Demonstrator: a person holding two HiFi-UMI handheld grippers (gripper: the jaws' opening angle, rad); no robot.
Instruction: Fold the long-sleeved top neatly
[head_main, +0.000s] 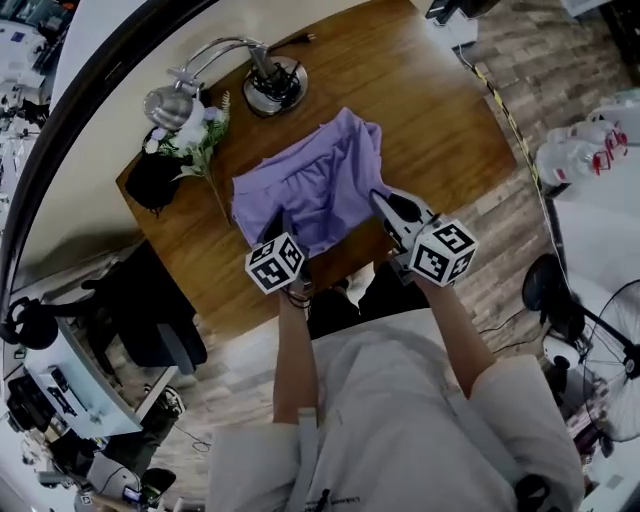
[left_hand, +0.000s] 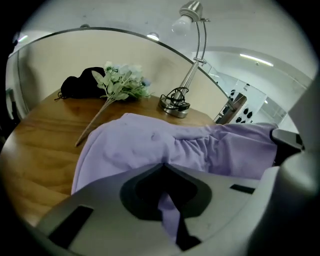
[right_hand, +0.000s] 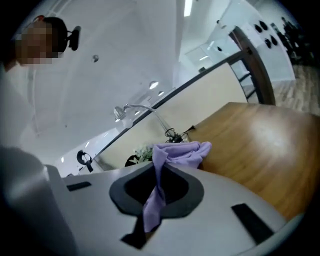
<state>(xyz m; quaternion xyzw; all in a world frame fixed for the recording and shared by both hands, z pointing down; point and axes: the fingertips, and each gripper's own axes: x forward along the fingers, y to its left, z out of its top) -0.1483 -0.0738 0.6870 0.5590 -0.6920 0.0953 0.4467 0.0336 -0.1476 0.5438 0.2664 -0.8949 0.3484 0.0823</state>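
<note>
Well, the purple top (head_main: 310, 185) lies bunched up on the wooden table (head_main: 440, 110), about in the middle, with lots of soft folds in it. The person stands at the near edge of the table and holds a gripper in each hand, and the two grippers are near each other. The left gripper (left_hand: 164, 166) is at the near left side of the purple top. Its jaws are pressed together on a fold of the cloth, and a little flap of it pokes out between them toward the person. From there the rest of the cloth spreads out across the wood in a wide heap. The right gripper (right_hand: 159, 167) is at the near right side. Its jaws are pinched tight on a thin, twisted bit of the cloth — the strip hangs down through them, and past them the cloth runs on to a small purple lump on the table. At the far side of the table a silver lamp (head_main: 255, 75) with a bent neck stands on a round base. To its left lies a bunch of white flowers (head_main: 205, 135) with green leaves and a long stem. Just past them sits something black and soft (head_main: 152, 180) — I cannot tell what it is.
</note>
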